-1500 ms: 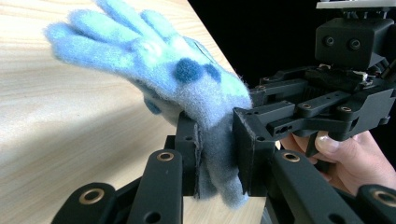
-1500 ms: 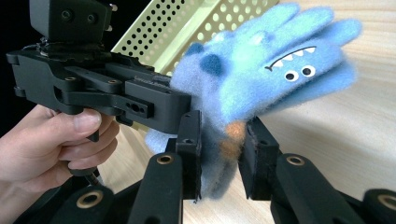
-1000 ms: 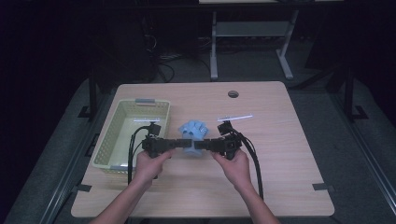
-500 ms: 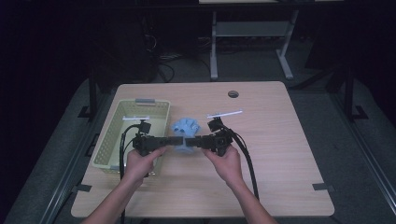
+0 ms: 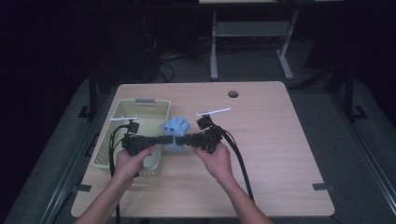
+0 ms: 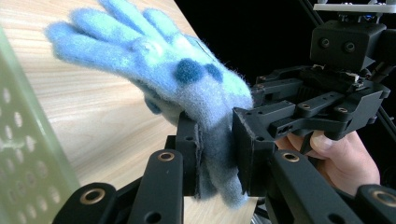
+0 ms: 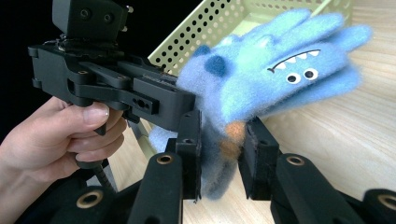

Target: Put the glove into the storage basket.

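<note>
A fuzzy blue glove (image 5: 175, 127) with a monster face hangs just above the table, right of the basket's right wall. My left gripper (image 5: 166, 139) and right gripper (image 5: 181, 139) point at each other and both pinch its cuff end. In the left gripper view the glove (image 6: 187, 79) is clamped between the left gripper (image 6: 217, 140) jaws, fingers pointing away. Seen from the right gripper view, the right gripper (image 7: 222, 140) is shut on the glove (image 7: 280, 79), whose eyes and teeth face the camera.
A pale green perforated basket (image 5: 106, 148) sits on the left part of the wooden table (image 5: 280, 154); its mesh wall (image 7: 210, 28) stands just behind the glove. A cable hole (image 5: 233, 94) lies at the table's back. Cables trail from both grippers toward the front edge.
Both grippers have moved left together with the glove, from the table's middle to the basket's right wall. Their grip has not changed.
</note>
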